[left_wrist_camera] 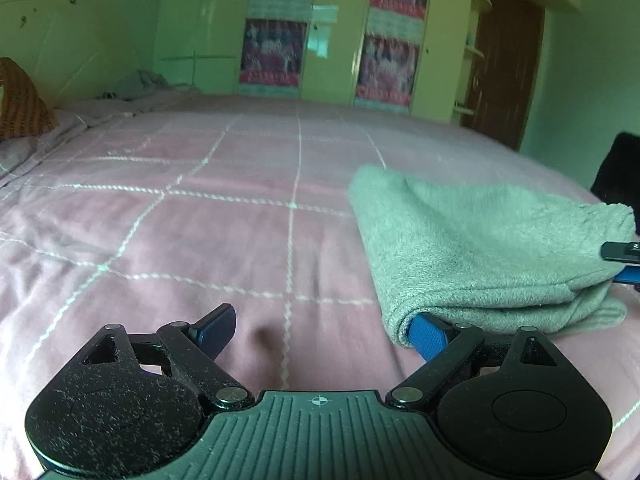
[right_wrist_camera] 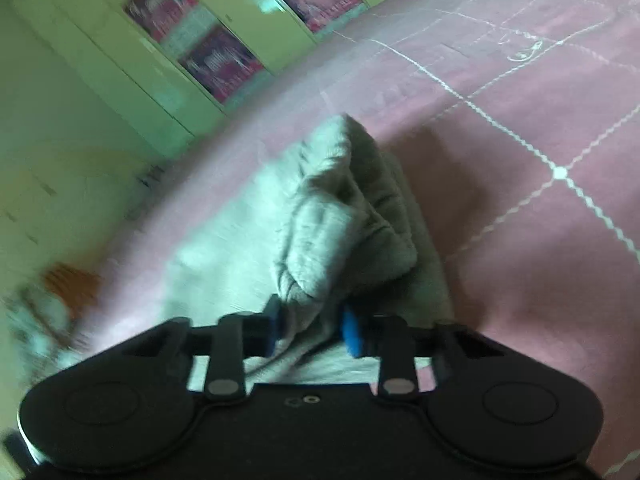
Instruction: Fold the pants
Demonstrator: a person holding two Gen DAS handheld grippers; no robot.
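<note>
The grey fleece pants (left_wrist_camera: pixel 480 248) lie folded in layers on the pink bed (left_wrist_camera: pixel 224 208), at the right of the left wrist view. My left gripper (left_wrist_camera: pixel 324 334) is open; its right finger (left_wrist_camera: pixel 430 336) is tucked under the pants' near left corner, its left finger (left_wrist_camera: pixel 214 328) is over bare bedspread. My right gripper (right_wrist_camera: pixel 310 330) is shut on a bunched fold of the pants (right_wrist_camera: pixel 340 216) and holds it raised above the lower layer. Part of the right gripper (left_wrist_camera: pixel 624 260) shows at the right edge of the left wrist view.
The pink bedspread (right_wrist_camera: pixel 520 128) has a white grid pattern. A pale green wardrobe (left_wrist_camera: pixel 328 28) with pink posters stands behind the bed. An orange cushion (left_wrist_camera: pixel 22 100) and crumpled grey cloth (left_wrist_camera: pixel 136 84) lie at the far left. A brown door (left_wrist_camera: pixel 504 64) is at the far right.
</note>
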